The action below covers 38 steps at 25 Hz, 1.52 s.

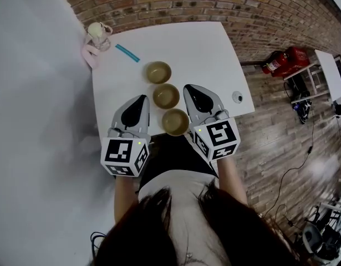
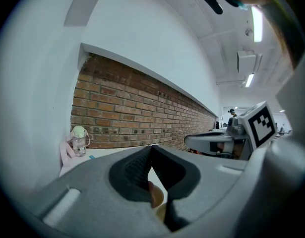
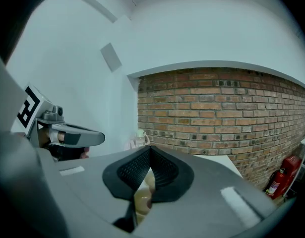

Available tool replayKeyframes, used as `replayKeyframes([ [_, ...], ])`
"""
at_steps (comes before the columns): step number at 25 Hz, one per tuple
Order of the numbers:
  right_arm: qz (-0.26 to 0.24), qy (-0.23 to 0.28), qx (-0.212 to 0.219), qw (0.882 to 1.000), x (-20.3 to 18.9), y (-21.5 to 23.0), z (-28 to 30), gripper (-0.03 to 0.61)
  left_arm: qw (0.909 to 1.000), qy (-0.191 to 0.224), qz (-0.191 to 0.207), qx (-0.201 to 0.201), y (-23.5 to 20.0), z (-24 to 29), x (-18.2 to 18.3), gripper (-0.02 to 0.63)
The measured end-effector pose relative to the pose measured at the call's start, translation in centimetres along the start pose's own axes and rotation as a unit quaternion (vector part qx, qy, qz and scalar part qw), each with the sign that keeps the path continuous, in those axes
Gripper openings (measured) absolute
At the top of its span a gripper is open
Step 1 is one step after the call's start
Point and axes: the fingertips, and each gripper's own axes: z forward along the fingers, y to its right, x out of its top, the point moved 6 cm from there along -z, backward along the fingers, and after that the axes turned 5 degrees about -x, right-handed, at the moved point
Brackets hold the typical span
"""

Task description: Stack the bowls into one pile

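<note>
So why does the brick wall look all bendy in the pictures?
It's the wide-angle lenses: in the right gripper view the brick wall arches; in the left gripper view it slants, with dark corners round both; the head view curves the brick rows too.

left gripper (image 1: 141,100), right gripper (image 1: 191,89) — both closed

On my desk (image 1: 214,54) the bowls lie apart in a row: the near bowl (image 1: 175,121) at the near edge, the middle bowl (image 1: 166,96) behind it, and the far bowl (image 1: 158,72) farther and slightly left. My left tongs (image 1: 142,97) flank the near bowl's left, my right tongs (image 1: 187,87) its right. A bottle (image 1: 98,36) stands at the far left corner.
</note>
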Motion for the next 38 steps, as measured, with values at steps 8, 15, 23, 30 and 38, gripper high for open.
replayKeyframes([
  [8, 0.012, -0.029, 0.019, 0.999, -1.6, 2.1, 2.9, 0.003, 0.9993, -0.030, -0.013, 0.020, -1.2, 2.8, -1.0, 0.003],
  [15, 0.012, -0.064, 0.042, 0.997, -3.7, 3.1, 5.3, 0.006, 0.9977, -0.046, -0.032, 0.038, -2.3, 4.5, -2.2, 0.003],
  [23, 0.016, -0.092, 0.066, 0.993, -5.2, 4.0, 7.0, 0.021, 0.9950, -0.064, -0.054, 0.054, -2.8, 5.8, -3.5, 0.003],
  [30, 0.027, -0.125, 0.080, 0.988, -7.2, 4.9, 8.5, 0.031, 0.9925, -0.075, -0.068, 0.070, -3.3, 6.4, -4.3, 0.003],
  [38, 0.038, -0.172, 0.097, 0.980, -9.9, 5.1, 10.5, 0.037, 0.9900, -0.078, -0.080, 0.087, -4.2, 6.8, -4.7, 0.003],
])
